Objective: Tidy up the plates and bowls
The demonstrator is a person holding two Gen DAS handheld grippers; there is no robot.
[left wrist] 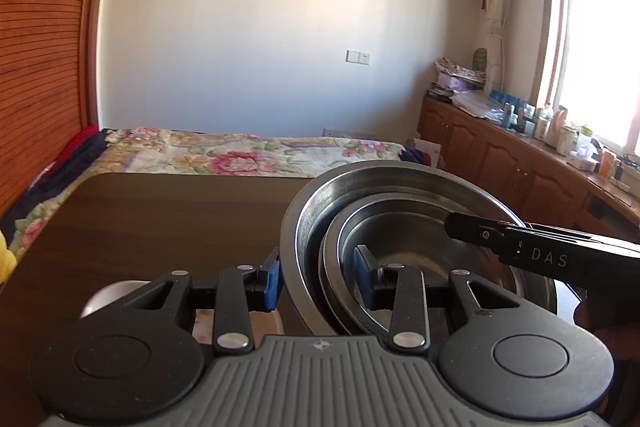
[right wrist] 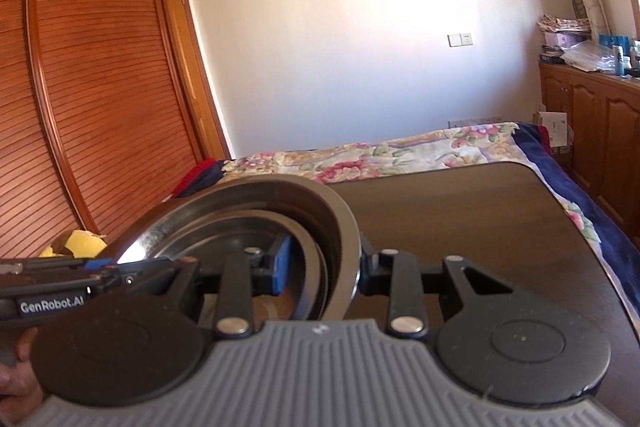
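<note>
- Steel, shiny and slick: a nest of round bowls (left wrist: 404, 227), smaller ones loose inside the big one, held tilted above the dark wood desk (left wrist: 160, 219).
- Left claw (left wrist: 320, 279) is clamped on the near wall, right claw (right wrist: 320, 267) on the opposite wall.
- Thin rim plus smooth pads, so it could slip out.
- More tilt and the inner bowls slide and clatter.

Left wrist view: scene is being viewed from just behind the left gripper (left wrist: 318, 277), angled slightly downward, facing the bed (left wrist: 240, 151) and far wall. Right wrist view: the same direction is being faced from behind the right gripper (right wrist: 322, 267). The nested steel bowls (left wrist: 400, 227), very near, the table (left wrist: 160, 219) and the bed are being shared by both views.
</note>
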